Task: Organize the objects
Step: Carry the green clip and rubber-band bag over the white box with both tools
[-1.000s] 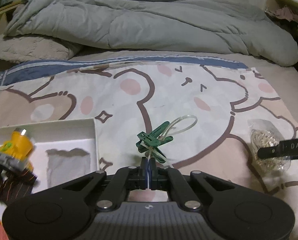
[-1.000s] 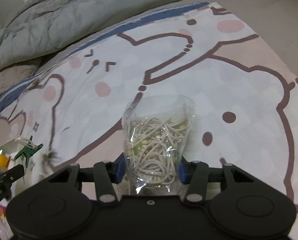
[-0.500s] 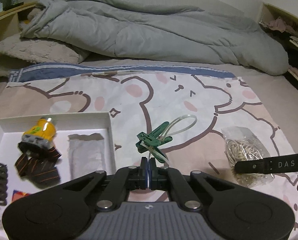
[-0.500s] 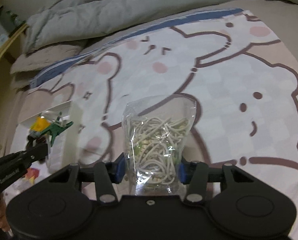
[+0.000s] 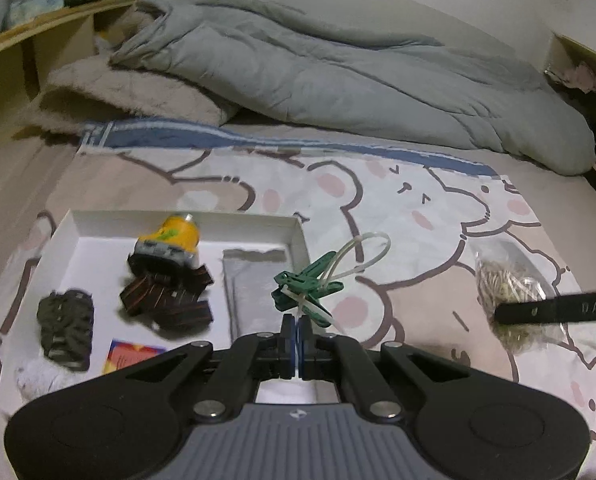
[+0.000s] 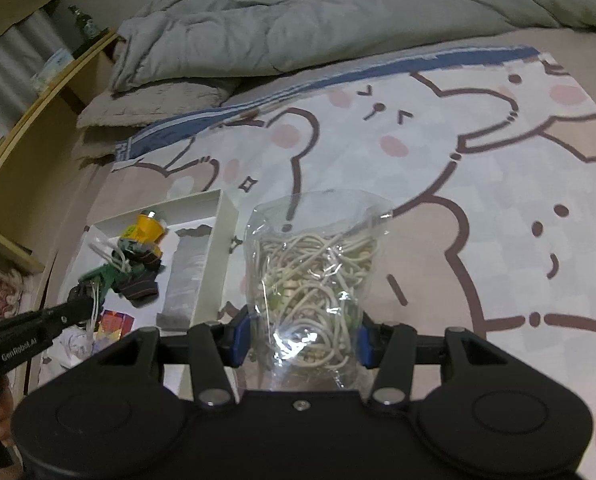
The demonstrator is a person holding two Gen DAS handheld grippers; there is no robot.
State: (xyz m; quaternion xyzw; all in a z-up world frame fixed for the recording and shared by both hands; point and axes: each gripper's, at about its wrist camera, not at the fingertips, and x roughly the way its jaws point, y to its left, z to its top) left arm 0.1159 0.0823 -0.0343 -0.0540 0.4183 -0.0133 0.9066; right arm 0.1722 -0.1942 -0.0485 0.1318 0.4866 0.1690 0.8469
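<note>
My left gripper (image 5: 298, 330) is shut on a white zip tie that carries green clothespins (image 5: 307, 288), held above the right side of the white box (image 5: 298, 236). My right gripper (image 6: 303, 338) is shut on a clear bag of rubber bands (image 6: 313, 276), held above the bear-print sheet, right of the box (image 6: 228, 240). The bag also shows in the left wrist view (image 5: 507, 284). The left gripper and clothespins show in the right wrist view (image 6: 102, 276), over the box.
The box holds a yellow toy (image 5: 176, 238), dark striped pieces (image 5: 166, 300), a dark bundle (image 5: 66, 328), a grey pouch (image 5: 254, 276) and a colourful card (image 5: 132, 354). A grey duvet (image 5: 337, 76) and pillow (image 5: 130, 92) lie behind. A wooden shelf (image 6: 30, 120) stands at left.
Both grippers have moved left with their loads. The clothespins now hang over the box; the bag has come close to the box's right wall.
</note>
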